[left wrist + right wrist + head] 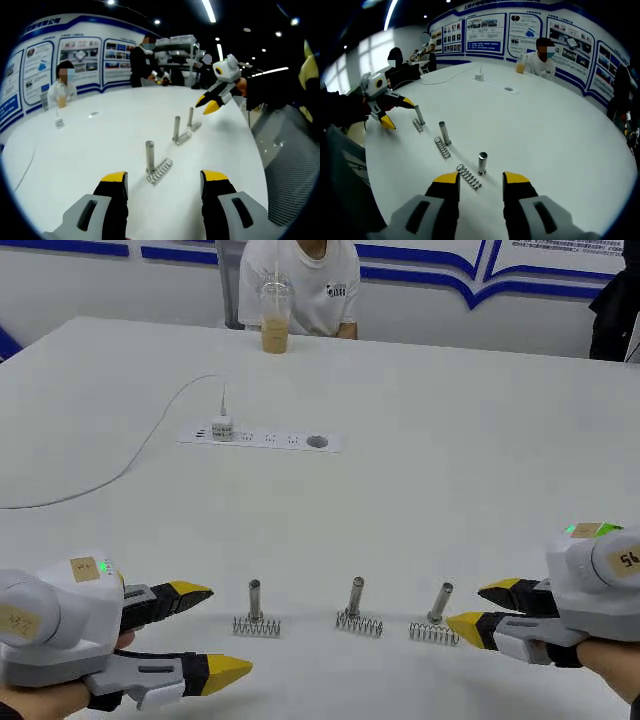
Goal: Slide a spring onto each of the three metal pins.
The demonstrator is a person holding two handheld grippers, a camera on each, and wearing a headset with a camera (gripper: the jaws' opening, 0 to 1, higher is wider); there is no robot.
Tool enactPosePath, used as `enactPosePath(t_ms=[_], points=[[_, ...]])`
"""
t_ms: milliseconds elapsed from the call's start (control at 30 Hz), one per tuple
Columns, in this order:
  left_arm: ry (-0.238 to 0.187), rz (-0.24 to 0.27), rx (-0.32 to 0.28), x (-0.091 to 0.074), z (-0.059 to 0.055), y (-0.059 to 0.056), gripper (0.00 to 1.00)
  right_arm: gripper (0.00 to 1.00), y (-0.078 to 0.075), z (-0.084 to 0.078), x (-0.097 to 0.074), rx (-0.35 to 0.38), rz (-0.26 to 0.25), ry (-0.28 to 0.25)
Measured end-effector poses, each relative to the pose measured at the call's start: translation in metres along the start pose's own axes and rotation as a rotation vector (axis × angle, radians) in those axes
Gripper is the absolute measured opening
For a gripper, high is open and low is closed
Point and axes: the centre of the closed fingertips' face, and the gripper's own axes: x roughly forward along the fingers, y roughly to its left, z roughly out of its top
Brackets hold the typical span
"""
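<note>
Left gripper and right gripper, nearest the viewer at the near edge of the white bench, one at each side. The jaws of both are spread and hold nothing, and their yellow tips point inward toward a row of three upright metal pins. Left pin, middle pin and right pin stand in a line across the bench, apart from one another, each with its shaft bare. One spring lies flat on the bench at the foot of each pin, on the near side: left spring, middle spring and right spring. Whether each spring touches its pin cannot be told. The lower tip of the right gripper is near the outer end of the right spring. The left gripper stands a little farther from the left spring. In the left gripper view, the left pin and its spring lie just ahead of the open jaws. In the right gripper view, the right pin and its spring lie likewise. Well behind the pins, a white power strip lies on the bench with an adapter plugged in and a cable curving off to the left. At the far edge stands a cup with a straw, before a seated person in a white shirt.
</note>
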Motion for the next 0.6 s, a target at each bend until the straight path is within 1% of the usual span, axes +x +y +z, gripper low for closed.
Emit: enactPosePath(t_ms=[100, 367, 467, 600], points=[[0.004, -0.003, 0.0, 0.0019, -0.0013, 0.0009, 0.58, 0.35, 0.001, -0.0001, -0.0007, 0.0, 0.002, -0.004], [-0.002, -0.005, -0.009, 0.0042, -0.0001, 0.0057, 0.54, 0.38, 0.0036, -0.0014, -0.0021, -0.008, 0.012, -0.011], [0.0, -0.01, -0.004, 0.0051, -0.0007, 0.0057, 0.51, 0.4, 0.0053, -0.001, -0.0035, -0.013, 0.018, -0.018], [0.009, -0.023, 0.006, 0.0073, -0.0023, 0.0027, 0.49, 0.41, 0.0075, -0.0008, -0.006, -0.019, 0.028, -0.028]])
